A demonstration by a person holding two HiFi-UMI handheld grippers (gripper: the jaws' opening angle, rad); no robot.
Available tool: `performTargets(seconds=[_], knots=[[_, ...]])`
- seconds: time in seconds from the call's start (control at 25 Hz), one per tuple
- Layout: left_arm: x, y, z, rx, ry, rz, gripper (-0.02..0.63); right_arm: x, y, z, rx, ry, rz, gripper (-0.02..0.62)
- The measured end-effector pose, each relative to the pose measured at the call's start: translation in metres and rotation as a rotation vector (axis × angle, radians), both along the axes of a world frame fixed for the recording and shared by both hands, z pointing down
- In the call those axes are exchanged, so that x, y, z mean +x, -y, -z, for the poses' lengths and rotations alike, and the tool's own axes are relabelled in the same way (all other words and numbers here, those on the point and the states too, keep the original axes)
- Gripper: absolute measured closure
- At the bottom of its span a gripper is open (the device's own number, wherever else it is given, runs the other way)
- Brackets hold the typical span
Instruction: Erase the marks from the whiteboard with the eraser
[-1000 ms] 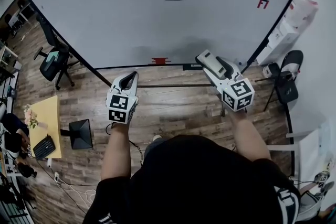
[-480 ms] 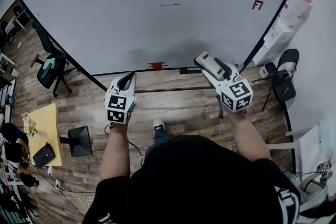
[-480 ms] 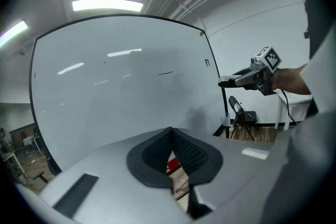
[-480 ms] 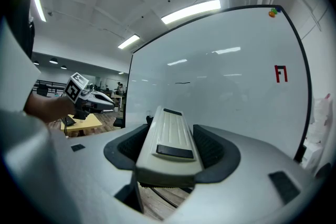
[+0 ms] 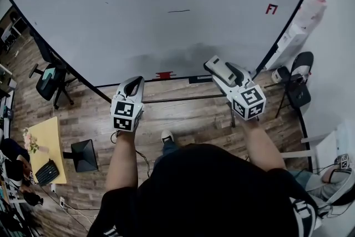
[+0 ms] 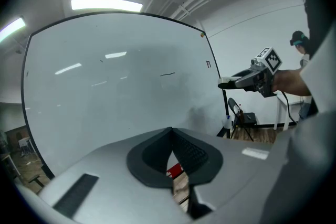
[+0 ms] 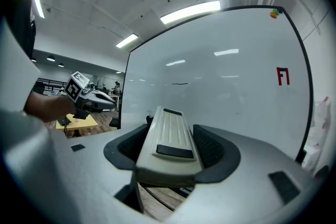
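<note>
The left gripper (image 5: 135, 83) and right gripper (image 5: 216, 66) are pale grey with black-and-white marker cubes (image 5: 125, 115). The short-sleeved shirt (image 5: 211, 191) is black.

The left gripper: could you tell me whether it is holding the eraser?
No, the left gripper is shut on nothing; the eraser sits clamped in the right gripper.

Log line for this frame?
left gripper: shut, empty | right gripper: shut on off-white rectangular eraser | whiteboard: short black line, red mark unerased
</note>
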State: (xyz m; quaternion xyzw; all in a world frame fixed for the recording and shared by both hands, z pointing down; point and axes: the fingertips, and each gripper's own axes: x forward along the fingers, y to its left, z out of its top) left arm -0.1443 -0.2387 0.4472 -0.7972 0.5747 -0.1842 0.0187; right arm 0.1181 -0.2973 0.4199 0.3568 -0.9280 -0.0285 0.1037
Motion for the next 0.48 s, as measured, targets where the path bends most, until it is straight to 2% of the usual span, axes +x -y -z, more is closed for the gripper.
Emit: performTargets(seconds=[0.48], knots=[[-0.015,0.019,-0.005,-0.015,-0.005,-0.01,0.595,-0.016,0.017,0.001,0.004,0.001,-0.008,0.334]])
